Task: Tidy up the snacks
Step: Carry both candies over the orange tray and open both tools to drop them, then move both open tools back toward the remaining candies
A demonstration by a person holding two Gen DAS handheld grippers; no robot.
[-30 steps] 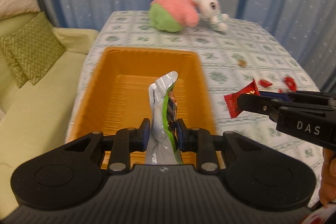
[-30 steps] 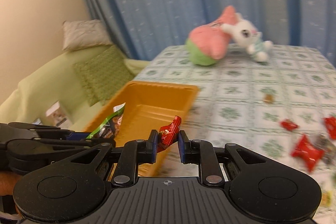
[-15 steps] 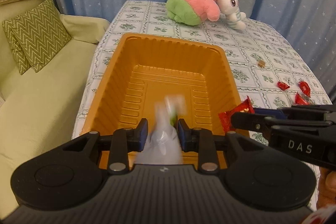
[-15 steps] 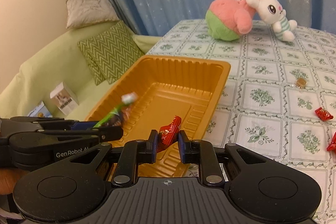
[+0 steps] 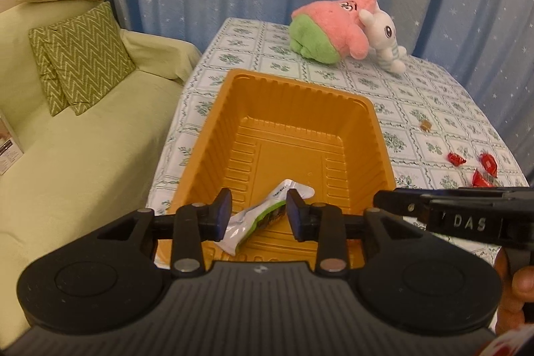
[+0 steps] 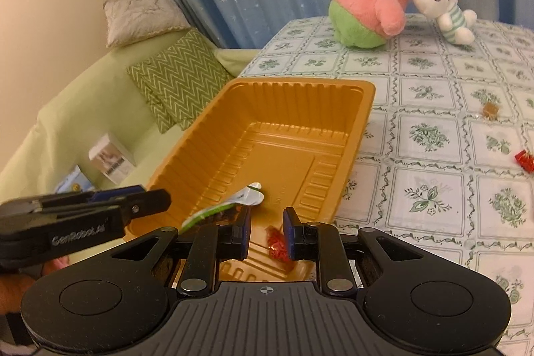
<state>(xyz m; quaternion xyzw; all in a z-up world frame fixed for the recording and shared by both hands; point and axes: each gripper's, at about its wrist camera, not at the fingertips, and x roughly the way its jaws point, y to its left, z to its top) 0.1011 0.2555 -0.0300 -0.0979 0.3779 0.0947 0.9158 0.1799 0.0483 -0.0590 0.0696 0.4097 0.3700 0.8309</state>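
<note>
An orange plastic tray (image 5: 293,95) (image 6: 350,122) sits on the patterned tablecloth. A silver and green snack packet (image 5: 263,217) (image 6: 233,206) lies flat on the tray floor near its front end. A red wrapped candy (image 6: 278,244) lies in the tray below my right gripper. My left gripper (image 5: 258,214) is open and empty above the packet. My right gripper (image 6: 266,232) is open and empty above the candy. Each gripper shows from the side in the other's view, the right one (image 5: 450,216) and the left one (image 6: 100,212).
Several red candies (image 5: 474,167) (image 6: 525,159) and a small brown one (image 5: 425,125) (image 6: 489,109) lie on the table to the right. Two plush toys (image 5: 337,29) (image 6: 383,12) sit at the far end. A green sofa (image 5: 83,139) with cushions stands left of the table.
Both grippers have opened. The silver and green packet dropped from the left gripper into the tray. The red candy dropped from the right gripper into the tray.
</note>
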